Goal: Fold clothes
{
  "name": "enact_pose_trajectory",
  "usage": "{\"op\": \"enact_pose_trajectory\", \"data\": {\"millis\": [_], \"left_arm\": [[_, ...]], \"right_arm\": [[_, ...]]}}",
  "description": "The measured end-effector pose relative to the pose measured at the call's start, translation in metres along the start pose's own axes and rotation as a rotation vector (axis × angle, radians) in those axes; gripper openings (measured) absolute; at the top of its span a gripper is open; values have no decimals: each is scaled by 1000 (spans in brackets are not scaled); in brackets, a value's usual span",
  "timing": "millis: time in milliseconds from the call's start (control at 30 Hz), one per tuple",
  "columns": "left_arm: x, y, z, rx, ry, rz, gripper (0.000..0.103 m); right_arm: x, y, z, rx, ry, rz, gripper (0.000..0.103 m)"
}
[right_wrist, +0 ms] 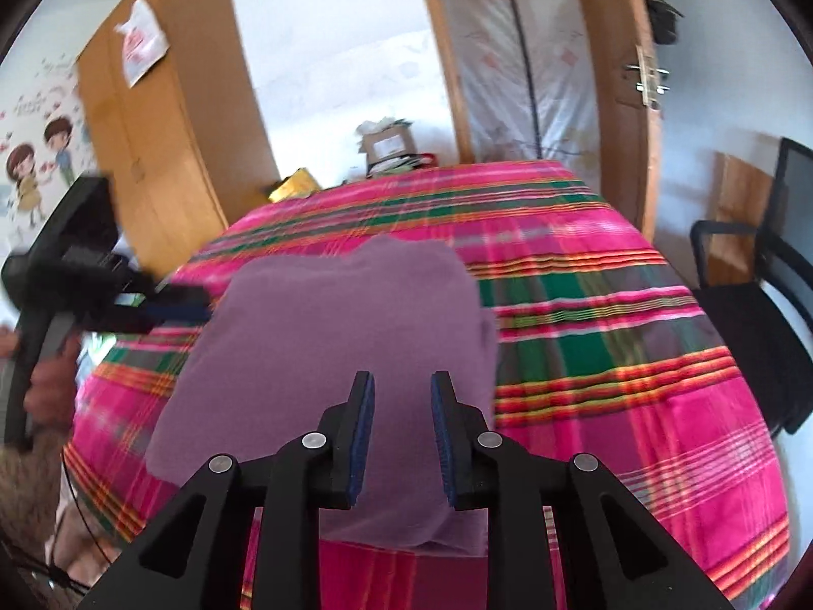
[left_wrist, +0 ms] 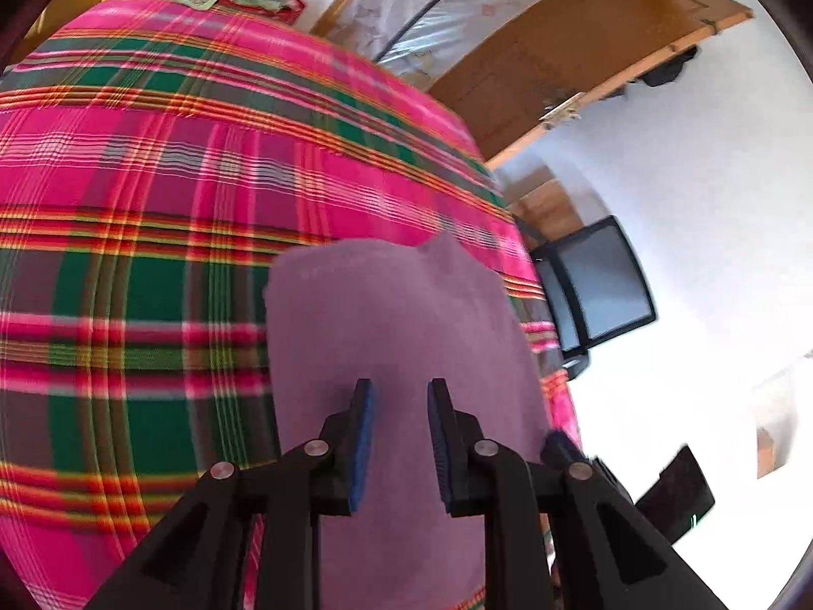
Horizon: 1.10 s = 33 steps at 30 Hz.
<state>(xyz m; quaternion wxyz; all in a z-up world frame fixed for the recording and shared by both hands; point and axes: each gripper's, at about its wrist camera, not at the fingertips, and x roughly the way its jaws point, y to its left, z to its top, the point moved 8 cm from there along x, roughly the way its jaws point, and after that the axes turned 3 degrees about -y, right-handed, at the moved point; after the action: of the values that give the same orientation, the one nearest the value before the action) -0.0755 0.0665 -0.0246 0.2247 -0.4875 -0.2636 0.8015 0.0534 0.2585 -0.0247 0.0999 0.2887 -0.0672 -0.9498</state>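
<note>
We see a purple cloth (left_wrist: 396, 335) lying on a bed with a bright pink and green checked blanket (left_wrist: 152, 193). The cloth looks folded into a thick pad, with one small corner sticking up at its far edge. It sits near the edge of the bed closest to us.

Our left tongs (left_wrist: 400, 396) hang just above the purple cloth. Their two blue pads (left_wrist: 363, 437) are apart, and nothing is pinched between them. We can see the cloth through the gap.

Our right tongs (right_wrist: 402, 391) are over the same cloth, seen from the other side. Their two fingers are apart too, with nothing gripped.

In the right view, the left tongs (right_wrist: 173, 310) show up from the side, at the left edge of the cloth. A hand (right_wrist: 51, 386) holds them. That part is blurry, so we cannot tell if the tip touches the cloth.

Behind the bed stands a wooden cupboard (right_wrist: 162, 142) with a paper stuck on it. A wooden door (left_wrist: 574, 61) is open, and a black chair (right_wrist: 767, 284) stands beside the bed. A cardboard box (right_wrist: 388, 145) sits past the far end of the bed.
</note>
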Motion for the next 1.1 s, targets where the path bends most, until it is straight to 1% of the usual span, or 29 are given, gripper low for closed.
{"op": "enact_pose_trajectory", "data": {"millis": [133, 200, 300, 367, 433, 500, 633, 700, 733, 767, 833, 967, 1033, 1100], "left_arm": [[14, 5, 7, -9, 3, 21, 21], [21, 12, 6, -28, 32, 35, 21], [25, 19, 4, -66, 34, 24, 21], [28, 21, 3, -59, 45, 31, 21], [30, 21, 3, -75, 51, 29, 21], [28, 20, 5, -71, 53, 37, 21], [11, 22, 1, -63, 25, 44, 22], [3, 24, -7, -60, 12, 41, 27], [0, 26, -11, -61, 12, 40, 28], [-3, 28, -17, -68, 16, 32, 28], [-7, 31, -27, -84, 30, 12, 30], [-13, 31, -45, -110, 55, -34, 36], [-16, 29, -52, -122, 61, -68, 36], [-17, 28, -58, -122, 64, -74, 36]], "right_arm": [[7, 1, -12, -19, 31, -11, 24], [8, 2, -15, -24, 33, -12, 24], [11, 3, -17, -25, 35, -11, 24], [12, 4, -18, -21, 40, -10, 24], [12, 5, -19, -14, 44, -10, 24], [12, 5, -19, -17, 50, -11, 24], [8, 5, -15, -23, 57, -16, 24], [1, 3, -10, -15, 35, -20, 24], [-2, 2, -8, -10, 26, -23, 27], [-5, 0, -6, -3, 19, -26, 34], [-9, -6, -4, 11, 15, -37, 43], [-12, -18, -5, 64, 24, -52, 43], [-13, -24, -7, 108, 24, -41, 43], [-14, -28, -11, 134, 26, -35, 43]]}}
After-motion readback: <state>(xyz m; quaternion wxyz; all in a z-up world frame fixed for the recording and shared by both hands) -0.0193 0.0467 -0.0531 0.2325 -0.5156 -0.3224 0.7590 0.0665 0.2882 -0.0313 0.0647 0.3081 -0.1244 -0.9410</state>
